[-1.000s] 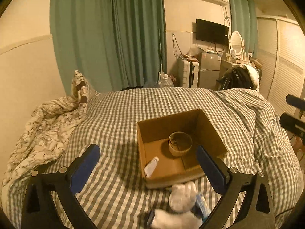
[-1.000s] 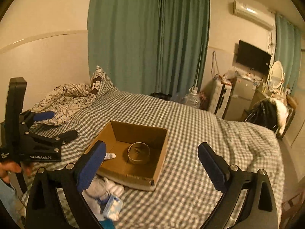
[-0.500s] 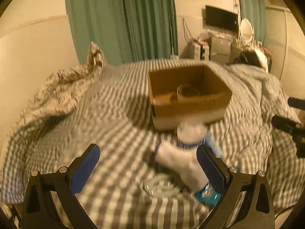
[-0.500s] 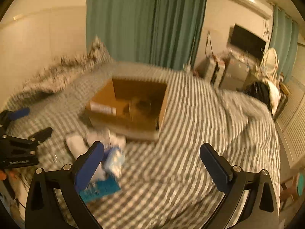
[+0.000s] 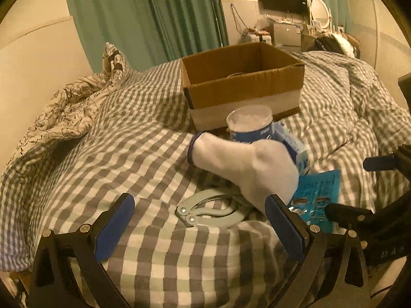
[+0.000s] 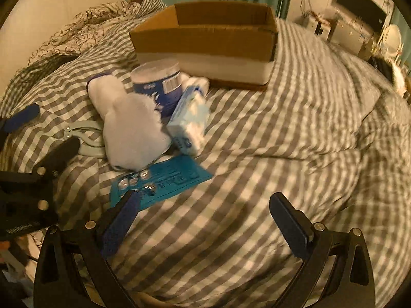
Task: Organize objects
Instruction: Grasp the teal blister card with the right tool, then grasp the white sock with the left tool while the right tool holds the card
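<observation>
**Pile still on the bed, box waiting**

While both grippers hang low over the checked bed (image 5: 128, 133), nothing is held: the left gripper (image 5: 199, 227) has its jaws wide apart, and the right gripper (image 6: 205, 227) likewise, both empty.

Nearest the left gripper lies the sock (image 5: 246, 164), white with a dark cuff. Its long axis runs from the cuff, up and left toward the box (image 5: 244, 87), down to the toe beside the left gripper's right finger. It drapes over a grey clip (image 5: 213, 209) and leans against the tub (image 6: 156, 82), which stands upright. A tissue pack (image 6: 190, 120) lies tilted just beside the tub, and a blue card (image 6: 164, 179) of small round cells lies flat in front, close to the right gripper's left finger.

The box sits open beyond the pile, touching or nearly touching the tub.

The step in hand looks like the approach to a pick. Next, the left gripper would need to close across the sock's narrow width, lift, and carry it over the box's near wall.
</observation>
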Available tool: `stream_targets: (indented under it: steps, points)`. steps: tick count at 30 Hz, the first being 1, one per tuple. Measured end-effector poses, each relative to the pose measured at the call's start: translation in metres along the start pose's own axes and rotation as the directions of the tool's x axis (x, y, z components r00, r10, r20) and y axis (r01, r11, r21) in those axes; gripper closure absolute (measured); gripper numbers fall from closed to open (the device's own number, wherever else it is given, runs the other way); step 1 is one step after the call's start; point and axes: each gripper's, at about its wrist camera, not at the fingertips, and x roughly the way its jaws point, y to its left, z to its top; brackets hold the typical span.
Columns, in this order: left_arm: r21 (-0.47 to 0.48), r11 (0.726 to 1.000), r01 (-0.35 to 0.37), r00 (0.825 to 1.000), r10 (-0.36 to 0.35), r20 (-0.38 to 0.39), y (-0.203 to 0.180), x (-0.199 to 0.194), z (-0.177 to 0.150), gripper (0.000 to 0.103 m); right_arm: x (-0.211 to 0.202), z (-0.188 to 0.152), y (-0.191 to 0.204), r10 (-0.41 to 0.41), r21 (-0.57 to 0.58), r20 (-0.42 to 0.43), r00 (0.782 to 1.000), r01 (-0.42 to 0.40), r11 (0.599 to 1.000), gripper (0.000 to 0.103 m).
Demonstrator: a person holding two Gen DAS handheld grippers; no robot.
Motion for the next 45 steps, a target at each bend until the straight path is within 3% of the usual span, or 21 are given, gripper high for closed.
stream_targets:
  steps: [5,8,13,16,21,26,33,40,43,45]
  points:
    - [-0.002,1.000,-0.024,1.000,0.024,0.002,0.011,0.002,0.000,0.000,0.017,0.003,0.010,0.057,0.007,-0.027,0.998,-0.057,0.998,0.004]
    - [-0.001,0.999,-0.043,0.999,0.043,0.008,0.017,0.002,0.001,0.000,0.024,0.006,0.015,0.087,0.018,-0.031,0.996,-0.086,0.996,0.015]
    - [-0.003,0.999,-0.049,0.999,0.049,0.002,0.018,0.005,0.001,0.000,0.024,0.011,0.022,0.108,-0.006,-0.012,0.994,-0.108,0.994,0.062]
    - [0.002,0.999,-0.049,0.999,0.049,-0.005,0.014,0.007,0.003,0.000,0.015,0.011,0.016,0.121,0.006,0.017,0.993,-0.121,0.993,0.075]
    - [-0.013,1.000,0.010,0.999,-0.011,-0.036,0.003,0.013,0.010,0.000,-0.009,0.014,-0.005,0.106,0.020,0.092,0.990,-0.108,0.994,0.086]
    - [-0.009,0.998,0.065,0.995,-0.066,-0.078,-0.022,0.027,0.018,0.000,-0.030,0.021,-0.021,0.063,0.015,0.156,0.986,-0.067,0.998,0.090]
    - [0.010,0.998,0.070,0.990,-0.068,-0.126,-0.048,0.048,0.024,0.000,-0.048,0.031,-0.050,0.035,0.048,0.231,0.972,-0.047,0.998,0.093]
    - [0.017,0.997,0.081,0.985,-0.078,-0.157,-0.066,0.062,0.028,0.000,-0.051,0.030,-0.069,0.039,0.081,0.244,0.969,-0.061,0.995,0.093]
    - [0.056,0.998,0.038,0.985,-0.027,-0.172,-0.074,0.079,0.025,0.000,-0.047,0.028,-0.069,0.058,0.082,0.238,0.969,-0.079,0.993,0.094]
    - [0.047,0.998,0.049,0.986,-0.041,-0.164,-0.072,0.082,0.021,0.006,-0.047,0.026,-0.068,0.060,0.080,0.239,0.969,-0.081,0.994,0.094]
